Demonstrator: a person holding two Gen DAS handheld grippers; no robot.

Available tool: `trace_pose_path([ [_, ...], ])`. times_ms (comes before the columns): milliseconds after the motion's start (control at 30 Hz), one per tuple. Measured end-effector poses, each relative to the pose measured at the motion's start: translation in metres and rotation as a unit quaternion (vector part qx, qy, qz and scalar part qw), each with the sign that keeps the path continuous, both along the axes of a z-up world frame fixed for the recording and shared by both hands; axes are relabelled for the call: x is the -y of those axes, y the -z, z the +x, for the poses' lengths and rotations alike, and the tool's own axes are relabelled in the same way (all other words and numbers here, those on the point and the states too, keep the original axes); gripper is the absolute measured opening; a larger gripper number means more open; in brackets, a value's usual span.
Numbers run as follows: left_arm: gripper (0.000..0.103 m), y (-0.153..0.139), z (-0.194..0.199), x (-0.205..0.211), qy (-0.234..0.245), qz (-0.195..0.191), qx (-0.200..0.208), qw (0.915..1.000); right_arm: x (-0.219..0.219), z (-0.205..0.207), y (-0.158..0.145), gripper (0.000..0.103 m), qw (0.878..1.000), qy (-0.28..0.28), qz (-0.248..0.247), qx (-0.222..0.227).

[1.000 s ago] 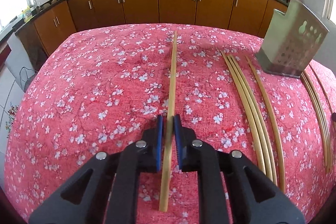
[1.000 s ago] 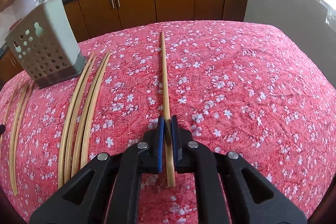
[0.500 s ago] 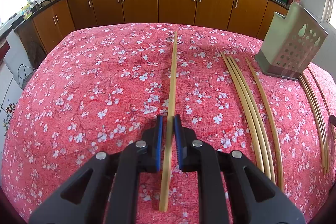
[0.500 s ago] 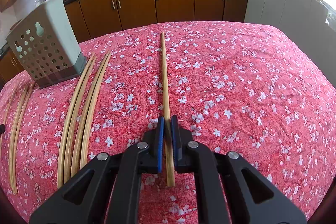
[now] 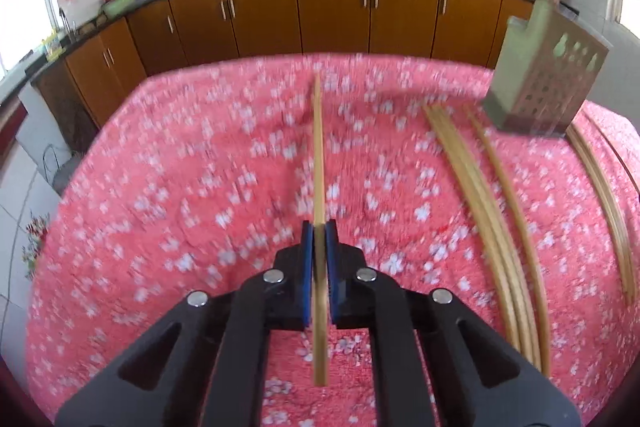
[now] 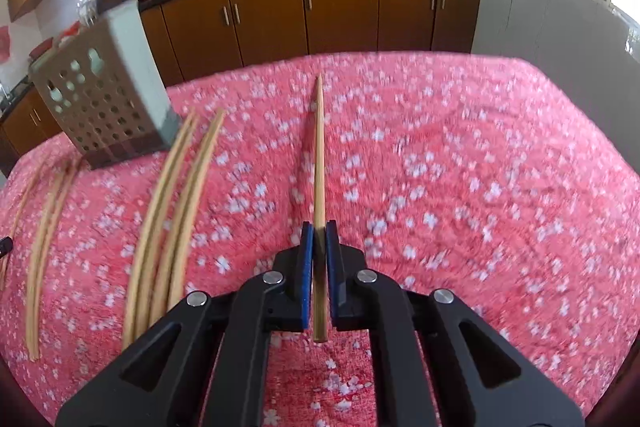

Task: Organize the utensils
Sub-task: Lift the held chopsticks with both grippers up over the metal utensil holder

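In the left wrist view my left gripper [image 5: 319,227] has its jaws closing on a bamboo chopstick [image 5: 318,155], and the blue pads press its sides. The stick points away over the pink floral cloth [image 5: 180,187]. A perforated grey utensil holder [image 5: 544,83] stands at the far right. In the right wrist view my right gripper [image 6: 319,227] is shut on another chopstick [image 6: 319,155], whose tip points toward the cabinets. There the holder [image 6: 104,99] stands at the far left.
Several loose chopsticks [image 5: 480,195] lie on the cloth right of the left gripper, with more [image 5: 600,195] past the holder. In the right wrist view, loose chopsticks [image 6: 180,195] lie left of the gripper and others [image 6: 44,227] near the left edge. Brown kitchen cabinets [image 6: 340,15] run behind the table.
My left jaws have closed from a small gap onto the chopstick. The right gripper has risen a little with its chopstick. Both views are now blurred by motion.
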State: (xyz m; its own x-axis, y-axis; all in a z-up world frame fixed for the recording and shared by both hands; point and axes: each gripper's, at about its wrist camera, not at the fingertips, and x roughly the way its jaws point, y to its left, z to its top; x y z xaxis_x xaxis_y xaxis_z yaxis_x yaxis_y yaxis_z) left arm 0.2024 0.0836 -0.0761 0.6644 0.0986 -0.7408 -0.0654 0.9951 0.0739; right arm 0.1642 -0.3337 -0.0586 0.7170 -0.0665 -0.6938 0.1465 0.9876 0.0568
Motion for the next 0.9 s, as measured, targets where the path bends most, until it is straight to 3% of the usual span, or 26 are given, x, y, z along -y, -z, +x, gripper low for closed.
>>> trace_pose_path([
  [167, 0.008, -0.055, -0.012, -0.002, 0.005, -0.013, 0.078, 0.9969, -0.005, -0.011, -0.054, 0.007, 0.996, -0.008, -0.026, 0.083],
  [300, 0.008, -0.101, -0.018, -0.01, 0.001, -0.052, 0.139, 0.989, -0.007, -0.015, -0.094, 0.007, 0.99, -0.008, -0.034, 0.14],
  [433, 0.008, -0.128, -0.02, -0.014, -0.003, -0.077, 0.171, 0.9822, -0.008, -0.016, -0.109, 0.007, 0.986, -0.004, -0.031, 0.161],
  [633, 0.008, -0.147, -0.011, -0.01, -0.007, -0.076, 0.185, 0.9798, -0.009, -0.003, -0.128, 0.007, 0.985, -0.006, -0.023, 0.172],
  [767, 0.008, -0.178, -0.012, 0.002, 0.006, -0.082, 0.227, 0.9703, -0.015, 0.0, -0.177, 0.007, 0.973, -0.014, 0.014, 0.228],
  [900, 0.008, -0.22, -0.014, 0.026, 0.028, -0.113, 0.286, 0.9511, -0.024, -0.002, -0.221, 0.007, 0.956, -0.032, 0.058, 0.287],
])
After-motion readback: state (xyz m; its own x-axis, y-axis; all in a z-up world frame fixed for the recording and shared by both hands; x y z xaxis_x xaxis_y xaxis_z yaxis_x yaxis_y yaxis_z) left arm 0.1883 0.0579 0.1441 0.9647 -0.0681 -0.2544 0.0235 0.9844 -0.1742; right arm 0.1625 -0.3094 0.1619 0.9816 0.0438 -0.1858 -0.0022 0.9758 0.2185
